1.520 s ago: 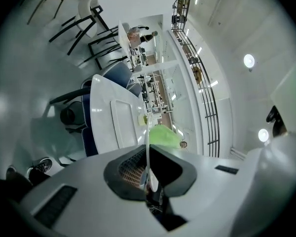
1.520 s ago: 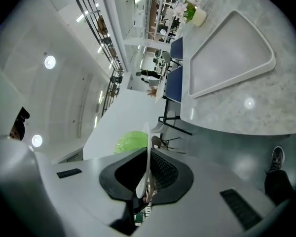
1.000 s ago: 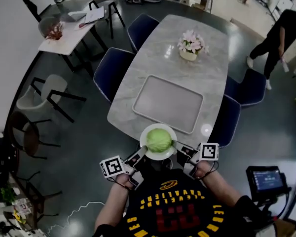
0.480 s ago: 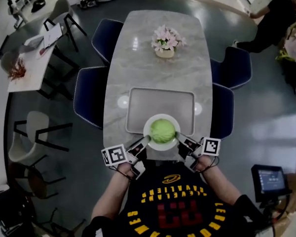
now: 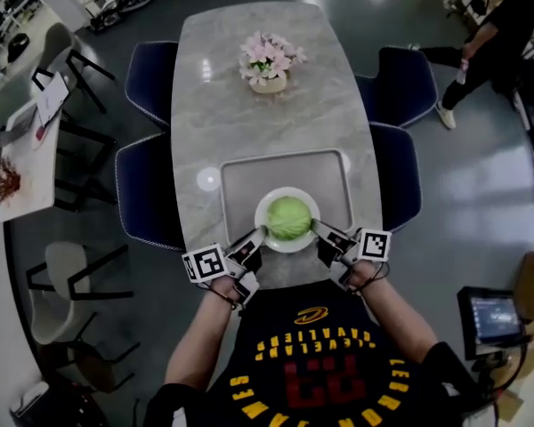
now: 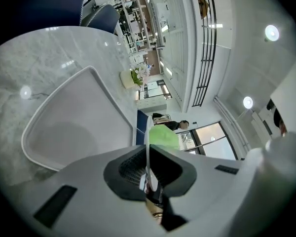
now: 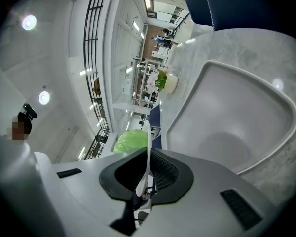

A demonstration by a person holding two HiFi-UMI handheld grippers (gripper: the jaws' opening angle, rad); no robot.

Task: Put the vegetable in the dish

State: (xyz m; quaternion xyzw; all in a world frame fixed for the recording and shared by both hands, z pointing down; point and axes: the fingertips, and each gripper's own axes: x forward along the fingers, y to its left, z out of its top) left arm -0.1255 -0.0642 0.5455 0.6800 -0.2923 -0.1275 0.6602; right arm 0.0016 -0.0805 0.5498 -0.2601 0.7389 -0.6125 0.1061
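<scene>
Green vegetable (image 5: 288,217), a round leafy head, sat in the middle of the white plate (image 5: 269,236). The plate lay over the near edge of the grey tray (image 5: 249,172), at the near end of the table (image 5: 240,96). Left gripper (image 5: 254,241) had its fingers pinched on the plate's left rim, and right gripper (image 5: 322,231) had its fingers pinched on the right rim. Each gripper view showed the thin rim edge-on, clamped between the dark inner faces. Two opposed grips probably served to hold the plate level so the round head would not roll. Could not tell whether the plate's underside touched the tray or hung just above it. Judged the vegetable already in its dish, with the plate about to be set on the tray. Flower pot (image 5: 269,80) stood towards the far end, well apart. Blue chairs (image 5: 147,189) lined both long edges.
</scene>
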